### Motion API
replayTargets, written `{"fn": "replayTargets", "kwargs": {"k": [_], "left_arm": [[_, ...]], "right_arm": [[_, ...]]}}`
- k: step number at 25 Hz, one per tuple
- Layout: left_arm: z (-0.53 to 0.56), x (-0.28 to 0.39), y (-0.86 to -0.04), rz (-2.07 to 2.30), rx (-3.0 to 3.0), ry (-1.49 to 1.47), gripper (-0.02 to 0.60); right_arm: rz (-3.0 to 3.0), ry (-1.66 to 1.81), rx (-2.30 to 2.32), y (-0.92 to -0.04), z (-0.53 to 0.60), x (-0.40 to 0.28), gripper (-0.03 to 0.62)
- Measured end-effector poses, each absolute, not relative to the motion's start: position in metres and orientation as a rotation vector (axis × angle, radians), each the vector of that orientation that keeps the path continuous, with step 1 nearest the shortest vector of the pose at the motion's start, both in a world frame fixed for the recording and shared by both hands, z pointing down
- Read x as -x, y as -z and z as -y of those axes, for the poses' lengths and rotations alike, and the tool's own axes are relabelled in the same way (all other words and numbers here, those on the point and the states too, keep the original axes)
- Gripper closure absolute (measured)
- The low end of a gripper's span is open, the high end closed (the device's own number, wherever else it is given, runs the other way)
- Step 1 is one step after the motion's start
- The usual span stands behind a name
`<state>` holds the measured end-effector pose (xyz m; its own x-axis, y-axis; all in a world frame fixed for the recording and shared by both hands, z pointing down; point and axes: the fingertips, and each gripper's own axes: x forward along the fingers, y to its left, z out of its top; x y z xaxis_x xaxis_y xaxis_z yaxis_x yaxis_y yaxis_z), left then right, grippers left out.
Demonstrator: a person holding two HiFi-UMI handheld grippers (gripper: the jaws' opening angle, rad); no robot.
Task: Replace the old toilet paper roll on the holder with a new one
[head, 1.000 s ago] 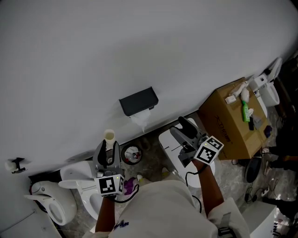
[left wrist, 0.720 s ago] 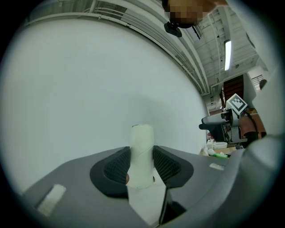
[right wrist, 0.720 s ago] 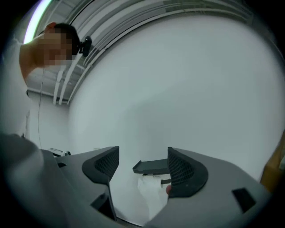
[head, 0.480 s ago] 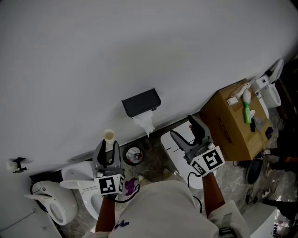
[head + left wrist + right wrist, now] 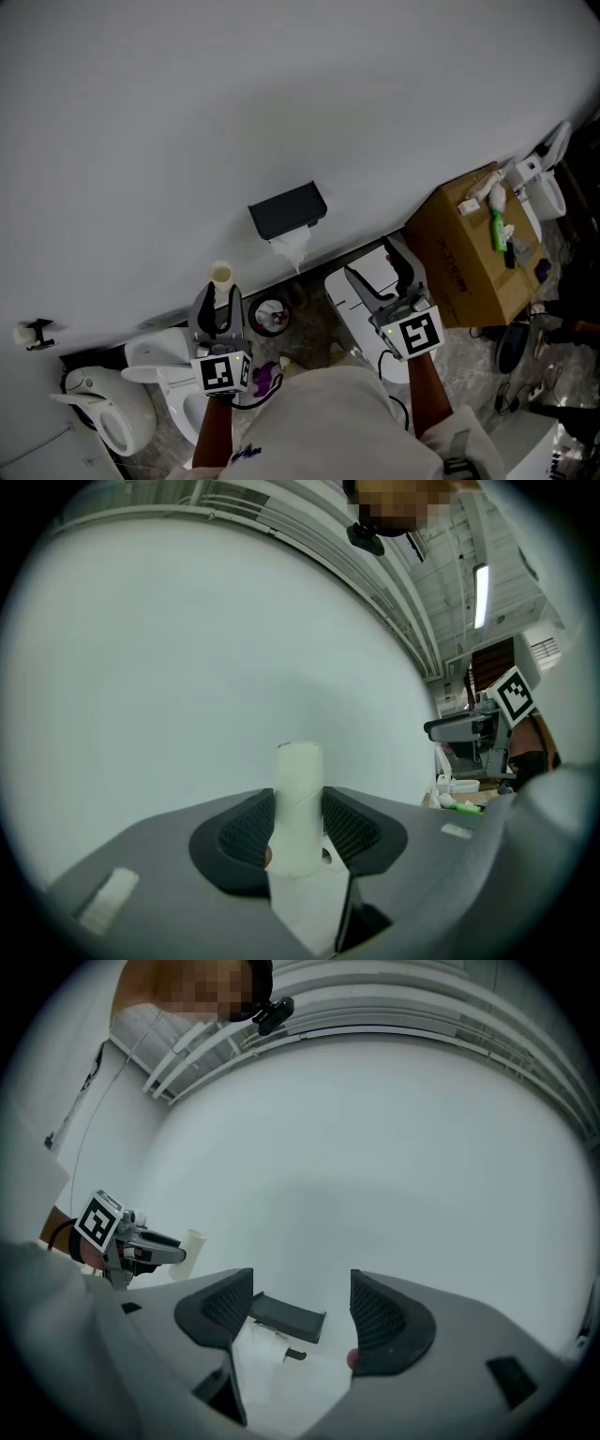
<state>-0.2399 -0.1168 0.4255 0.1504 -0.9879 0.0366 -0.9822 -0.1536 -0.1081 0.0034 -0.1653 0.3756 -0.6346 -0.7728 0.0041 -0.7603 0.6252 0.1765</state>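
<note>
Currently | left gripper point(image 5: 299, 822) pinches the bare cardboard tube point(image 5: 300, 771) upright in its fingers | right gripper point(image 5: 300, 1316) fingers spread, empty | black wall holder point(image 5: 288, 1317) dead ahead between them, long axis level, paper tail point(image 5: 255, 1358) below | I'd lead with the right.

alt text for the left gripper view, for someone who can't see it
The left tool is shut on an upright pale cardboard tube in front of a plain white wall. The right tool shows at the right.
</note>
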Motion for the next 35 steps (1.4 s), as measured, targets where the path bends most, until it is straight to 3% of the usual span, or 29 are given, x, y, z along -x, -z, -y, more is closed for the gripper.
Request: {"fn": "replayTargets", "kwargs": {"k": [12,26,35], "left_arm": [[0.1165,0.2367,-0.4265,-1.999,2.342,0.155,0.414],[0.1167,0.2358,-0.4281,-2.0,2.345,0.159,0.414],[0.1167,0.2346,-0.4297,-1.998,2.35,0.155,0.414]], "right_arm": [[2.749,0.238,-1.305,-0.3803,0.1698,-0.0072,0.318],[2.773,0.213,-1.296,-0.3808,0.1682,-0.0006,0.527],[2.763,0.207,-1.297,-0.3826,0.1675,-0.0033,0.588]]}}
